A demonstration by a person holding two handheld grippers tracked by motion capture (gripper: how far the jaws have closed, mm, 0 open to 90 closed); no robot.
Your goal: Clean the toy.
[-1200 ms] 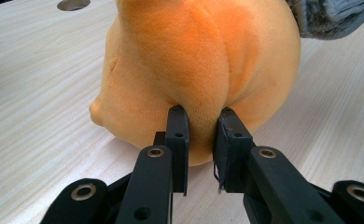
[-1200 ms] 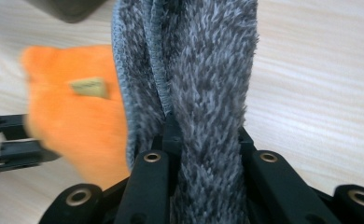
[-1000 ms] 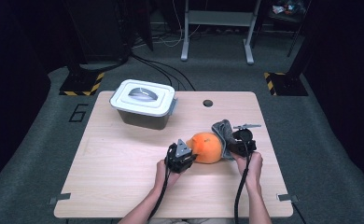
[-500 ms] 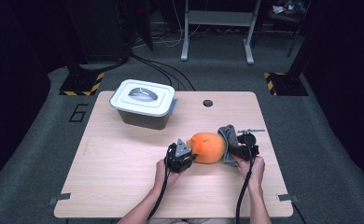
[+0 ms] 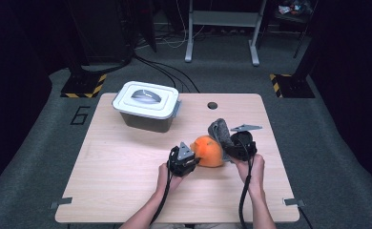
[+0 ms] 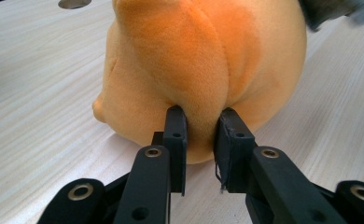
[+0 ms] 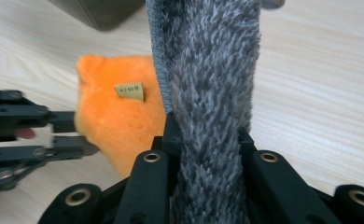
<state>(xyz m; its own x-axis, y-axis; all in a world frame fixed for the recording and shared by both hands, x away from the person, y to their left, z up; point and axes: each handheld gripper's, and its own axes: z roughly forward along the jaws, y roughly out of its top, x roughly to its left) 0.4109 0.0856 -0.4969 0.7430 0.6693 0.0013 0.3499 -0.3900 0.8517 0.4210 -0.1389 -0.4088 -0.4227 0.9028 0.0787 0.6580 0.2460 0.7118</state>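
On a pale wood-grain table [image 5: 127, 162], a round orange plush toy [image 5: 208, 151] lies between two hand-held grippers. The left gripper [image 6: 201, 135] view shows its fingers, which have just been easing apart, still pinching a fold of the soft orange fabric. The right gripper [image 7: 203, 135] view shows a small tag on the plush and its fingers clamped on a shaggy grey fur piece [image 7: 208, 93] that stands upright, long axis pointing away from the fingers.

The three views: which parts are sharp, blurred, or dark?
High view: the table is evenly lit, the surrounding room dark. Left gripper view: the orange plush toy is sharp, the grey piece at the top right corner blurred. Right gripper view: the grey fur is crisp.
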